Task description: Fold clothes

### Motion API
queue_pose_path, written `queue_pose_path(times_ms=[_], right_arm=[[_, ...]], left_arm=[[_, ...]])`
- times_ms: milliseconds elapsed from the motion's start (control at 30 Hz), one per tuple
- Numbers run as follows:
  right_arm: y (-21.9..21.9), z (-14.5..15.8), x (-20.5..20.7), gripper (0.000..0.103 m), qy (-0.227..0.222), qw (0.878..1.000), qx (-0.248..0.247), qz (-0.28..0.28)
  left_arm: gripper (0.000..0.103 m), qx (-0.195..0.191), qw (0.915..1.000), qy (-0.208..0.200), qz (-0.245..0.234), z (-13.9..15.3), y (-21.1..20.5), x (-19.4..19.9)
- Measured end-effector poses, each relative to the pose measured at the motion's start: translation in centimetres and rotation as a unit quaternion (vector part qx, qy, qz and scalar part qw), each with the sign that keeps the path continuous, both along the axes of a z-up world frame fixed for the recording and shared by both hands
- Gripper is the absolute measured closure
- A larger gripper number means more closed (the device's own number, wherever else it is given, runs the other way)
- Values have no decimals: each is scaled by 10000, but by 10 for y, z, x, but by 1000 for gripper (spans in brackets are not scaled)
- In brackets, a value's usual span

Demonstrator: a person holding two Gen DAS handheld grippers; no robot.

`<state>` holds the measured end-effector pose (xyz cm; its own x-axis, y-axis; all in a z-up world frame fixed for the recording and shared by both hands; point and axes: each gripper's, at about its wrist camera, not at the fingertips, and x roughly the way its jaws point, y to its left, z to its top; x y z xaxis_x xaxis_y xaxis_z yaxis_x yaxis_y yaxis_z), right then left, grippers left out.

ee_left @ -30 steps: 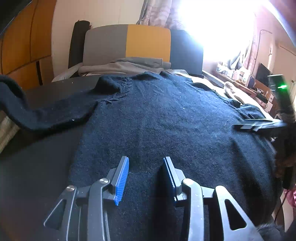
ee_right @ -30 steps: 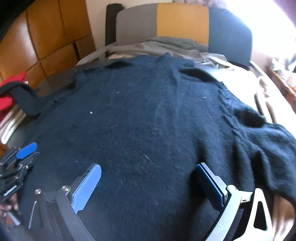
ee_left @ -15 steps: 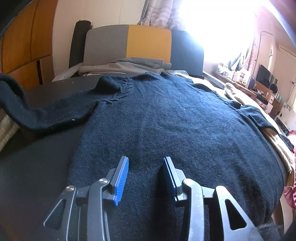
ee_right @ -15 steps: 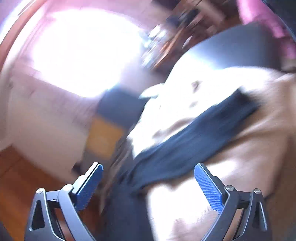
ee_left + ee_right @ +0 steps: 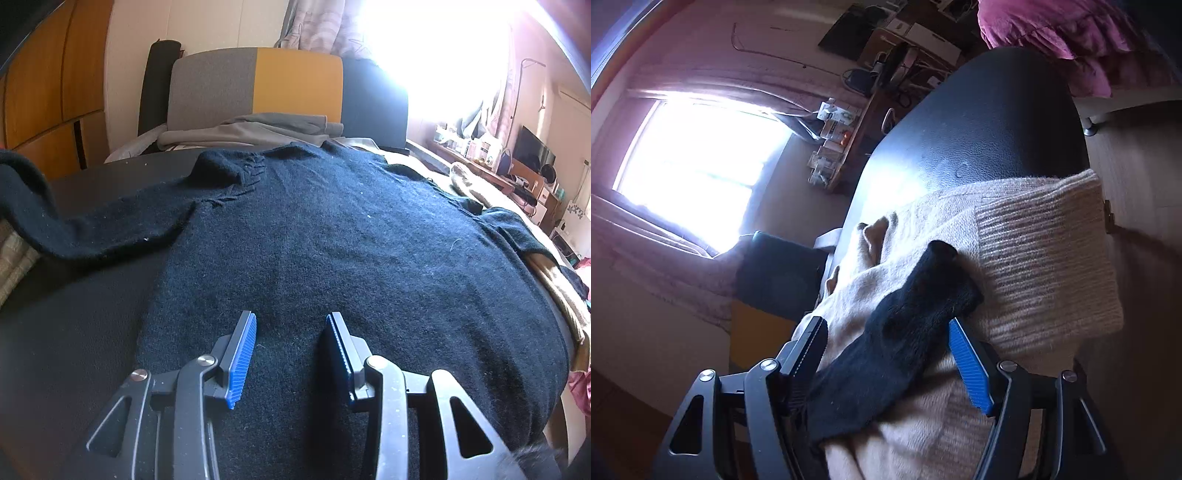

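Note:
A black knit sweater (image 5: 332, 229) lies spread flat on a dark round table (image 5: 74, 332), with its left sleeve (image 5: 92, 236) trailing off the table's left edge. My left gripper (image 5: 291, 317) hovers over the sweater's near hem, its blue pads apart and nothing pinched between them. In the right wrist view, which is rolled sideways, the sweater's other black sleeve (image 5: 916, 295) lies across a beige ribbed sweater (image 5: 1034, 258). My right gripper (image 5: 886, 323) straddles that sleeve. Its jaws are closing, and the pads stand beside the cloth without squeezing it.
Behind the table stands a seat back with grey, yellow and dark panels (image 5: 258, 85), with grey clothes (image 5: 251, 129) piled in front of it. Wooden cabinets (image 5: 44, 92) stand on the left, a cluttered shelf (image 5: 517, 166) on the right. A magenta cloth (image 5: 1071, 29) lies beyond the table edge (image 5: 979, 129).
My right gripper swung from over the sweater's body out to the right sleeve, rolled onto its side, and its jaws narrowed around the sleeve. The left gripper stayed put.

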<state>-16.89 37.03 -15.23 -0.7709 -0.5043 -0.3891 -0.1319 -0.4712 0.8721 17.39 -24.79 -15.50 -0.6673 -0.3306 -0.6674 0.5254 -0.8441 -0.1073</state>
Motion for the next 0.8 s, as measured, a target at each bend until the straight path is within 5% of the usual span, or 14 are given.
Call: queue_pose_path(times_ms=[200, 367, 567, 800], right_arm=[[-6, -2, -6, 38, 14, 9996, 280, -76], [-16, 1, -21, 88, -478, 9938, 1003, 94], [-21, 17, -21, 91, -275, 9968, 720, 185], [-145, 80, -27, 91, 827, 9791, 456, 1802]], left_arm=[[63, 45, 10000, 38, -10, -1, -1, 1], [63, 110, 9999, 101, -21, -1, -2, 2], [62, 195, 9997, 151, -40, -1, -4, 3], [60, 485, 9986, -216, 8, 8, -8, -10]])
